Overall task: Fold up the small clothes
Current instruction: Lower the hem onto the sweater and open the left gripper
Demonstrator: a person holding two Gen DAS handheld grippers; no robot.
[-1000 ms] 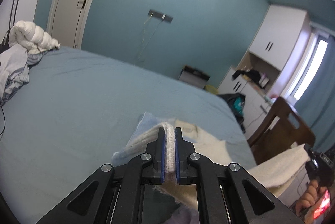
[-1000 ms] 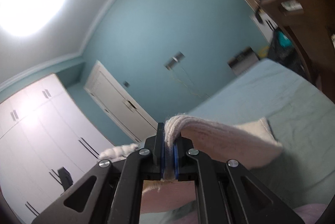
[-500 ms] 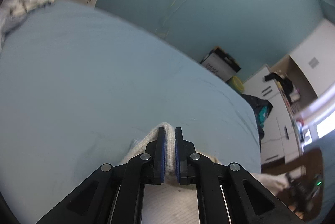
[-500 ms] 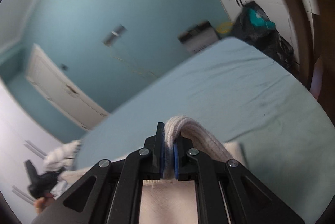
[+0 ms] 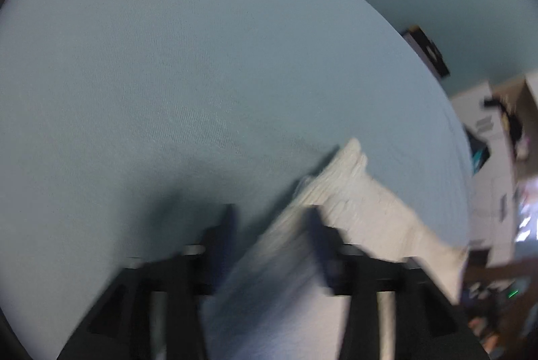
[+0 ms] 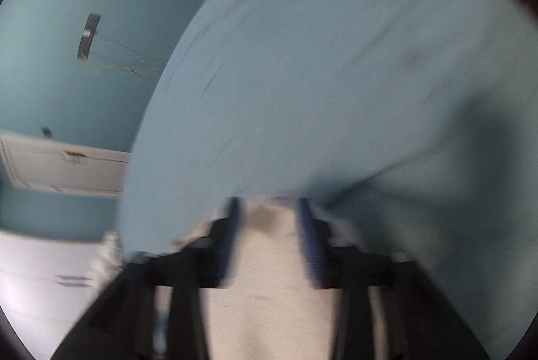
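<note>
Blue bedding fills both of my views: one flat bed (image 5: pixel 201 74) under both grippers, teal wall behind it, white cupboards off to the side.

On my left gripper (image 5: pixel 272 225) the jaws are opening, fingers standing wide apart. The garment (image 5: pixel 363 208), a cream knit, runs up between them toward the bed's right edge, but the pads are not pressing on it, so I read it as let go. Its ribbed corner lies flat on the sheet just beyond the right finger.

My right gripper (image 6: pixel 269 218) is opening too, blue pads spread, with the same cream cloth (image 6: pixel 272 259) lying loose between them and underneath.

I judge one fold to be just laid down: the cloth rests on the bed near its front edge and both grips are off. Whether it sits square I cannot tell through the blur. Smoothing it, and perhaps a further fold, remains.

No brand, label or writing is legible anywhere.
</note>
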